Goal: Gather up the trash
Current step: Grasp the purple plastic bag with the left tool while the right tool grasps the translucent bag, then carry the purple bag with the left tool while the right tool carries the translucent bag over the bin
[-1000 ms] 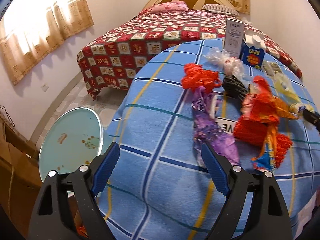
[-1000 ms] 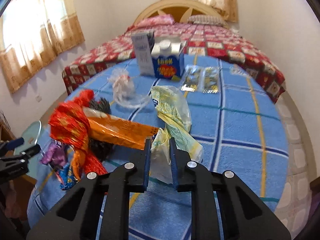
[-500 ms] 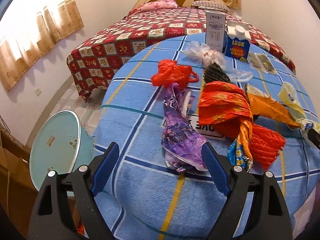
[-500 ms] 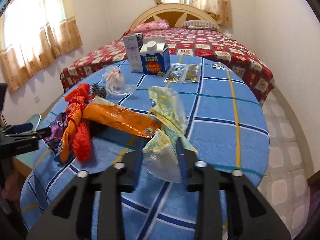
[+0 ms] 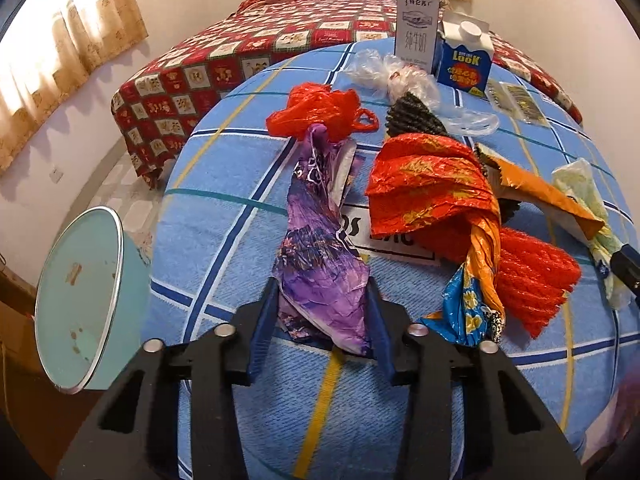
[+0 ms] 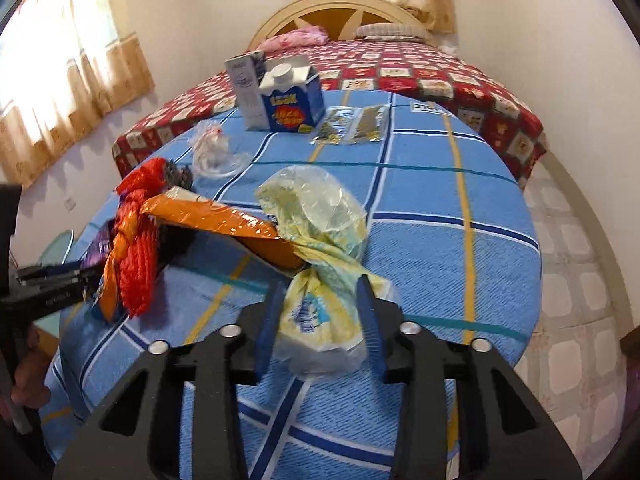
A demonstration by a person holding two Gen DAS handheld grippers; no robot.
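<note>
A crumpled purple wrapper [image 5: 320, 248] lies on the blue checked tablecloth [image 5: 224, 216]. My left gripper [image 5: 321, 286] is closing around its near end, both blue pads touching the wrapper's sides. A pale yellow and clear plastic bag [image 6: 316, 216] lies further right; my right gripper [image 6: 320, 284] is closing on its twisted lower part, which fills the gap between the pads. Beside these lie a red plastic bag [image 5: 316, 114], a red-gold foil wrapper [image 5: 428, 188], an orange packet [image 6: 208, 216] and red netting [image 5: 536, 280].
At the table's far side stand a white carton [image 5: 416, 36] and a blue carton [image 5: 464, 64], with clear plastic [image 5: 404, 80] and small sachets [image 6: 352, 126] nearby. A teal bin [image 5: 80, 300] stands left of the table. A bed [image 6: 432, 68] lies beyond.
Both grippers moved forward and down onto the table. The left jaws, wide before, have narrowed around the purple wrapper. The right jaws widened and then narrowed around the yellow bag.
</note>
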